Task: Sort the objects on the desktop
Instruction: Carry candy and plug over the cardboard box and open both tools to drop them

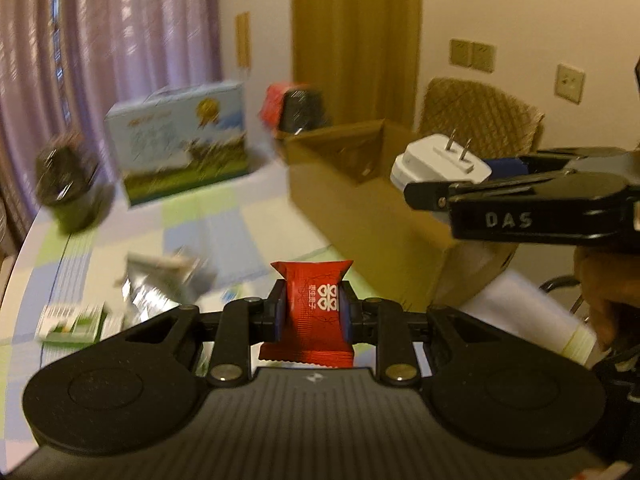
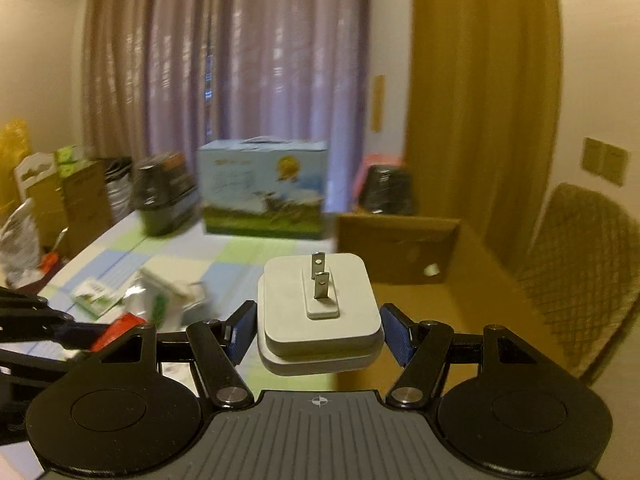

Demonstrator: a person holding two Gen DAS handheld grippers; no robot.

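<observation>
Both closed: left gripper (image 1: 313,314) pinches red packet (image 1: 312,312), right gripper (image 2: 319,330) white plug (image 2: 320,312).

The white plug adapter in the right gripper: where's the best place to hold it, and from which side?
Hold the white plug adapter by its two flat opposite side walls, coming in from the back, away from the prongs. The square body gives parallel faces for the blue fingers, while the prongs jut from the top face. The right gripper already holds it this way.
</observation>
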